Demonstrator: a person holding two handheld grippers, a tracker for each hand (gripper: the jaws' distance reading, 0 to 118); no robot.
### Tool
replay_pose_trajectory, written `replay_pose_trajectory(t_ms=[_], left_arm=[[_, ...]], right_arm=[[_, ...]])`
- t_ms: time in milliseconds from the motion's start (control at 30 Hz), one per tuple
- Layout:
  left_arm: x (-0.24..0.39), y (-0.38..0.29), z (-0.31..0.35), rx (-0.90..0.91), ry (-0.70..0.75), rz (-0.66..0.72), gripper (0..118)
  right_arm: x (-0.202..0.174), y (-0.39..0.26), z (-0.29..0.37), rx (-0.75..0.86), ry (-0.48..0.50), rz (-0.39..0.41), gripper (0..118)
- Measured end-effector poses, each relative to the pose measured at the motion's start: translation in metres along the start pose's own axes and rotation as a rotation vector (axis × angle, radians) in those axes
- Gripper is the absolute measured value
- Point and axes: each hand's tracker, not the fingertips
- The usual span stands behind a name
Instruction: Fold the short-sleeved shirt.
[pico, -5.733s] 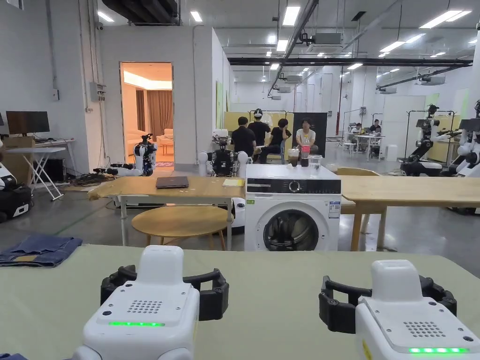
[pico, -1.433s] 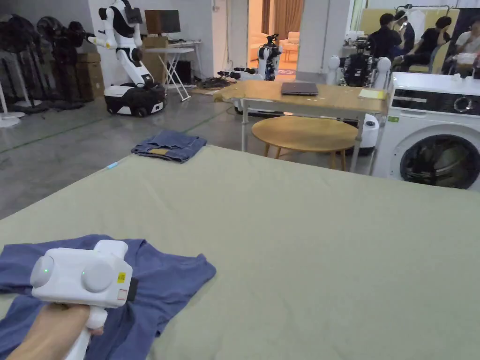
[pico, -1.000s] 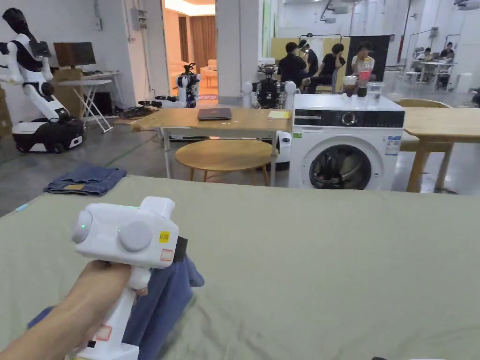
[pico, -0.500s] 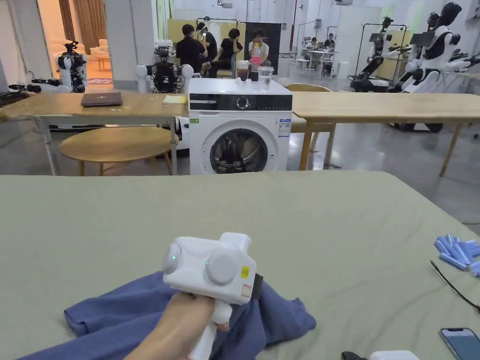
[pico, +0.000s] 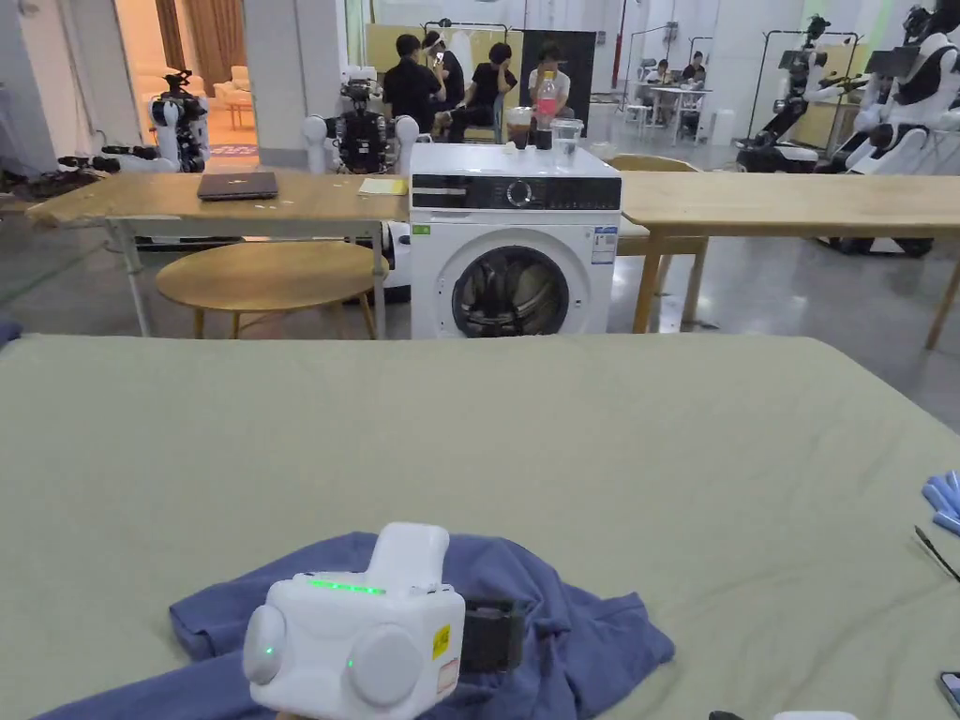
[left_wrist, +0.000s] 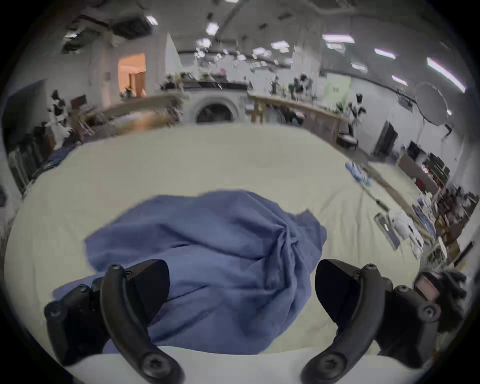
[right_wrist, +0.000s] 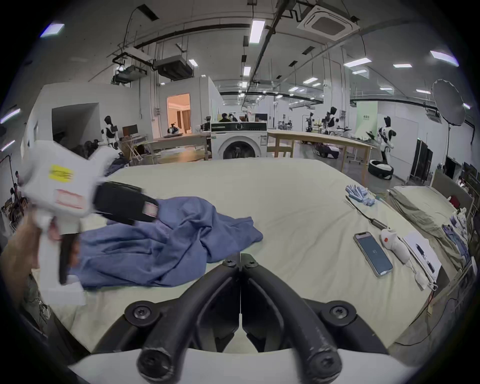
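- the blue short-sleeved shirt (pico: 553, 647) is lying in a crumpled heap on the green-covered bench (pico: 562, 441), near the front edge and left of the middle in the head view.
- the left gripper (left_wrist: 241, 293) has its jaws spread wide, one on each side of the bunched cloth in the left gripper view. the shirt sits in the gap between them and runs out ahead of them (can't tell if either jaw actually touches the fabric, and they're not clamped on it).
- the right gripper (right_wrist: 241, 256) has its jaws closed tight together with nothing between them. the shirt's nearest edge is just past the tips and off to the left in the right gripper view.
- the shirt is too rumpled to say which way the collar or the hem points. the heap is longer side to side across the bench than front to back, with one loose flap sticking out toward the right.
- a phone (right_wrist: 373, 253) lies flat on the bench, well apart from the shirt on the right side.
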Motion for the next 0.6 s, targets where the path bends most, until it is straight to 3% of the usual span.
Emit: replay_pose_trajectory(t_ms=[33, 67, 100, 133, 167, 300, 400, 600], left_arm=[[-0.008, -0.007, 0.023, 0.042, 0.027, 0.026, 112], [-0.018, -0.014, 0.051, 0.111, 0.050, 0.064, 101], [-0.025, -0.023, 0.074, 0.166, 0.076, 0.078, 74], [-0.032, -0.035, 0.100, 0.213, 0.120, 0.086, 32], [-0.039, -0.047, 0.121, 0.262, 0.182, 0.119, 0], [-0.068, -0.086, 0.180, 0.294, 0.268, 0.219, 0], [-0.080, -0.101, 0.206, 0.306, 0.366, 0.210, 0], [-0.113, -0.101, 0.207, 0.261, 0.415, 0.236, 0]], right_arm=[[-0.002, 0.002, 0.000, 0.005, 0.006, 0.007, 0], [-0.005, 0.002, 0.002, 0.015, 0.008, 0.015, 0], [-0.008, 0.003, 0.003, 0.022, 0.005, 0.022, 0], [-0.009, 0.003, 0.004, 0.028, 0.012, 0.022, 0], [-0.011, 0.004, 0.006, 0.032, 0.024, 0.016, 0], [-0.018, 0.006, 0.014, 0.051, 0.047, 0.017, 0], [-0.023, 0.007, 0.019, 0.065, 0.063, 0.029, 0], [-0.035, 0.010, 0.016, 0.066, 0.088, 0.038, 0]])
